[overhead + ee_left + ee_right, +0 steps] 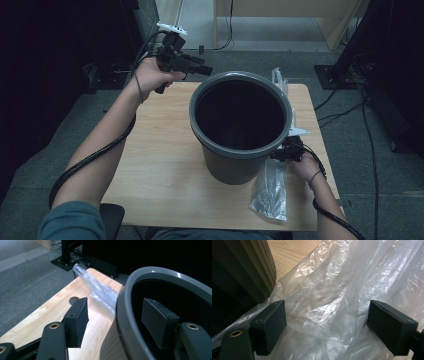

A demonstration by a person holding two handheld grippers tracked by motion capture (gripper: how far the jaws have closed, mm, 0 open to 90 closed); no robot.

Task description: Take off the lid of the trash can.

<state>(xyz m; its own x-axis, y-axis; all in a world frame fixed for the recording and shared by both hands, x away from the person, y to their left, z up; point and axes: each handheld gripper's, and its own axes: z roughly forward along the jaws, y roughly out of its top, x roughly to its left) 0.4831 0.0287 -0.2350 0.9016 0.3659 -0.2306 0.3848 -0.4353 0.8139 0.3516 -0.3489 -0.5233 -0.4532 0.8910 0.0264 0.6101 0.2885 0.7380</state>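
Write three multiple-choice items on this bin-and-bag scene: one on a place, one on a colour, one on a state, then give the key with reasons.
1. Where does the clear plastic bag lie?
A. inside the bin
B. on the table beside the bin, at the right claw's side
C. on the floor

2. What colour is the bin?
A. grey
B. red
C. white

3. How does the left claw stand?
A. shut on the bag
B. shut with nothing in it
C. open, its pads either side of the bin's rim

Key: 1 B, the high view shows the bag on the wooden table along the bin's right side, by the right claw. 2 A, rim and wall are grey. 3 C, the left gripper view shows one pad outside the rim and one inside, neither pressing on it.
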